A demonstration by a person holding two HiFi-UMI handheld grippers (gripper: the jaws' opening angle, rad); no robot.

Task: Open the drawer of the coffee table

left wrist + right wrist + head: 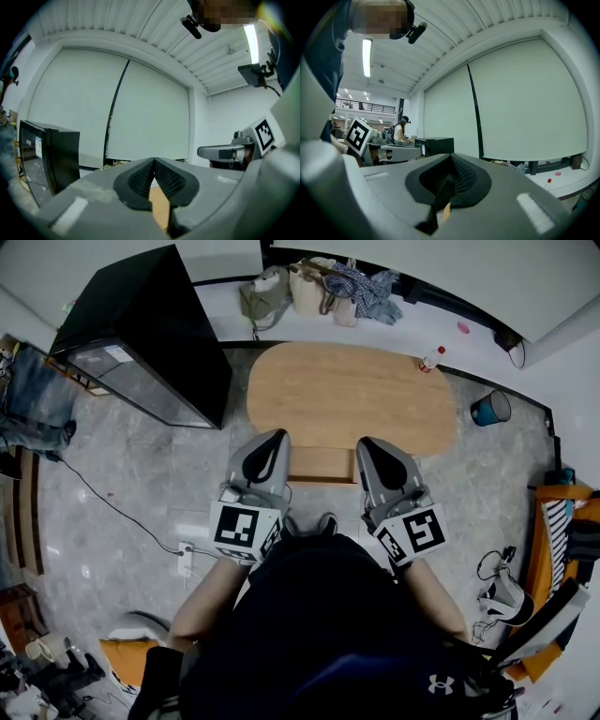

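The oval wooden coffee table (pixel 352 395) stands on the grey floor in front of me in the head view. Its drawer front (pixel 322 465) shows as a wooden strip under the near edge, between my two grippers. My left gripper (pixel 265 448) is held level just left of the drawer, jaws shut with nothing between them. My right gripper (pixel 377 454) is held level just right of it, also shut and empty. In the left gripper view the pads (pixel 140 180) meet tip to tip, with a slice of the wooden table (pixel 161 206) showing below them. In the right gripper view the pads (pixel 461 176) are closed together.
A black cabinet (pixel 145 334) stands at the left of the table. Bags and clothes (pixel 319 287) lie along the far wall. A small red-capped bottle (pixel 431 359) stands on the table's far right corner. A blue bin (pixel 490 409) sits to the right. A cable and power strip (pixel 185 557) lie on the floor at the left.
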